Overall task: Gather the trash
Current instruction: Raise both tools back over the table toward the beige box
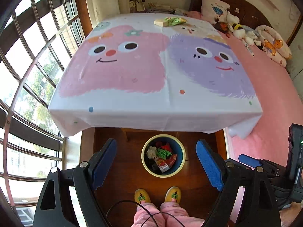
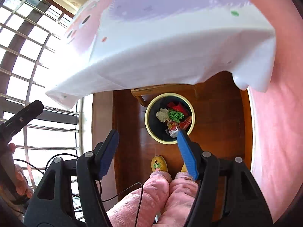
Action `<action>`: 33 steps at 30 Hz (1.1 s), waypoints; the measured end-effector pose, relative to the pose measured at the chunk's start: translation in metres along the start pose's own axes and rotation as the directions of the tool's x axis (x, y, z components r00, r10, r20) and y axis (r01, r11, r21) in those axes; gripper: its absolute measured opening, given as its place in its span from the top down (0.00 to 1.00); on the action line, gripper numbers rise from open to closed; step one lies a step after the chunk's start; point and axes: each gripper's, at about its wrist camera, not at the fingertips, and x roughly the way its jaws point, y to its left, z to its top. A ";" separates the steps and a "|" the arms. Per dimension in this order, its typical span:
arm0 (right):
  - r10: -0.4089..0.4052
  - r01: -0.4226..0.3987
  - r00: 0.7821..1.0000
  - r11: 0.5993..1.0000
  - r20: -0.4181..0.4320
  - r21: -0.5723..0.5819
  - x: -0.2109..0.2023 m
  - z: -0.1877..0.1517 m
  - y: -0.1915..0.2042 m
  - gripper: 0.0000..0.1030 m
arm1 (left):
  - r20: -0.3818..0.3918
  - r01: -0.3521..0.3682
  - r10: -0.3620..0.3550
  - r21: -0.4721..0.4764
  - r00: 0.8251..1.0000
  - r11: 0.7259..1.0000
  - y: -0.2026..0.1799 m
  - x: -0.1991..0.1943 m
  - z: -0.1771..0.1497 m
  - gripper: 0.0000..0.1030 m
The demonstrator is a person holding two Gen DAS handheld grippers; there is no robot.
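Observation:
A round bin with a cream rim (image 1: 181,167) stands on the wooden floor under the table's near edge; it holds crumpled green, red and beige wrappers and a small carton. It also shows in the right wrist view (image 2: 191,128). My left gripper (image 1: 156,145) is open and empty, held above the bin. My right gripper (image 2: 147,134) is open and empty, above the floor just left of the bin. On the table's far edge lie a green snack bag (image 1: 175,21) and a pale yellow packet (image 1: 161,22).
A table with a cartoon cloth (image 1: 151,104) fills the middle. A pink bed (image 1: 274,94) with pillows and plush toys lies to the right. Barred windows (image 1: 28,75) line the left. My feet in yellow slippers (image 1: 157,195) stand by the bin.

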 end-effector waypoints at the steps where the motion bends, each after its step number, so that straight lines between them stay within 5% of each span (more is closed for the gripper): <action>1: 0.005 -0.004 1.000 1.000 0.017 -0.010 -0.012 0.002 0.004 0.40 | 0.016 0.000 -0.001 0.003 1.000 1.000 -0.003 -0.012 0.006 0.16; 9: 0.056 -0.047 0.987 0.997 0.152 -0.063 -0.103 0.032 0.023 0.40 | 0.129 -0.043 0.036 0.052 0.991 0.998 -0.030 -0.096 0.060 0.16; 18: 0.075 -0.023 0.956 0.983 0.284 -0.182 -0.177 0.076 0.050 0.40 | 0.194 -0.107 0.090 0.076 0.977 0.991 -0.044 -0.140 0.119 0.16; 25: 0.101 -0.023 0.937 0.973 0.333 -0.230 -0.198 0.125 0.073 0.40 | 0.224 -0.111 0.088 0.093 0.971 0.989 -0.039 -0.138 0.169 0.16; 33: 0.082 0.007 0.924 0.973 0.375 -0.230 -0.182 0.208 0.100 0.40 | 0.221 -0.075 0.041 0.149 0.974 0.986 -0.011 -0.084 0.258 0.16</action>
